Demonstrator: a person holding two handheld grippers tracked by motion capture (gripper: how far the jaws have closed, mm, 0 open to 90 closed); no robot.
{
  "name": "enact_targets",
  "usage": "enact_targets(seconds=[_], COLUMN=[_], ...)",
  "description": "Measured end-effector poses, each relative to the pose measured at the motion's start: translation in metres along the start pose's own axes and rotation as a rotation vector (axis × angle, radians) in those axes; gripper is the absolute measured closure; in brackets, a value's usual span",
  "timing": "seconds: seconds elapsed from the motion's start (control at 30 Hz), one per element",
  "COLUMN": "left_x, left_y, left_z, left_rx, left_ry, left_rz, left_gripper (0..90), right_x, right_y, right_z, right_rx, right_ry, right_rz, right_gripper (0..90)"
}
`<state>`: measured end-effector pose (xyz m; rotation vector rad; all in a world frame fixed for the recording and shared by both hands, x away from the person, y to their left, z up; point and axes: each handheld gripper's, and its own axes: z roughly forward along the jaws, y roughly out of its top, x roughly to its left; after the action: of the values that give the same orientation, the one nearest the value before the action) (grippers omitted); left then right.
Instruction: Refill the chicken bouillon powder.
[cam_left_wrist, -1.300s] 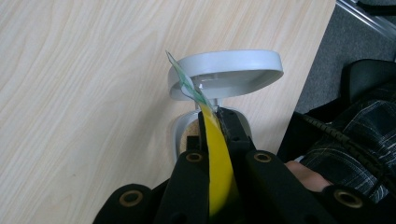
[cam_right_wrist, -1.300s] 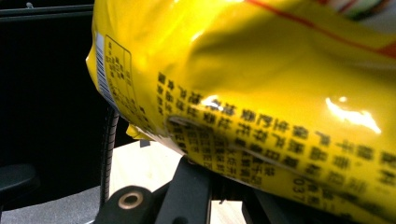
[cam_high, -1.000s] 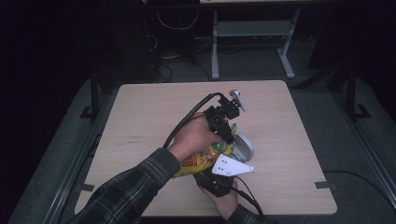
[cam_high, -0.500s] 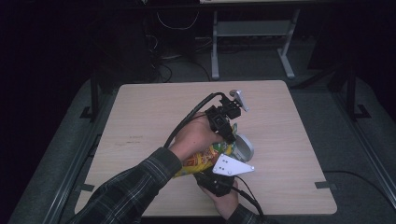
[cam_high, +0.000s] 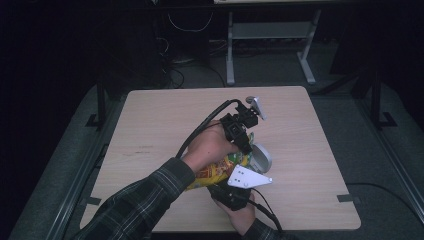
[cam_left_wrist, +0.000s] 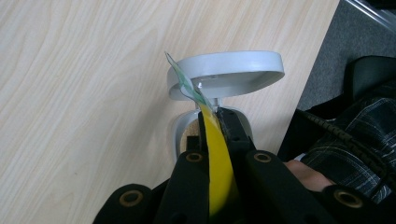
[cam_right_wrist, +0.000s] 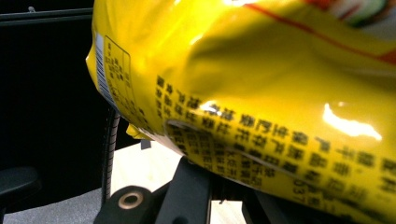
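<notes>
The left tongs (cam_left_wrist: 214, 122) pinch the yellow snack bag's (cam_high: 216, 169) edge beside a grey bowl (cam_left_wrist: 229, 72) on the surface (cam_high: 150, 130); whether the right tongs (cam_high: 231, 192) are gripping, I cannot tell.

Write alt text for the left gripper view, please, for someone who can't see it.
Two black jaws pinch the flat yellow edge of a snack bag, just in front of a grey bowl tipped on its side on a pale wooden table. A plaid sleeve shows at the right.
</notes>
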<state>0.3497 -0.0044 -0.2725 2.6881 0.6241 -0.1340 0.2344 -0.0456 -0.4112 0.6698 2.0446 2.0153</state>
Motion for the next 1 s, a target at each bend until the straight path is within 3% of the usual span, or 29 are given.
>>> enact_targets(seconds=[1.0], left_x=[-0.0014], left_y=[-0.0018], left_z=[-0.0012], left_rx=[-0.011], left_ry=[0.002], left_rz=[-0.003], left_gripper=[89.9], right_x=[0.0006], right_y=[0.0005], right_z=[0.0005], right_rx=[0.003], right_ry=[-0.001], right_rz=[-0.009], right_gripper=[90.0])
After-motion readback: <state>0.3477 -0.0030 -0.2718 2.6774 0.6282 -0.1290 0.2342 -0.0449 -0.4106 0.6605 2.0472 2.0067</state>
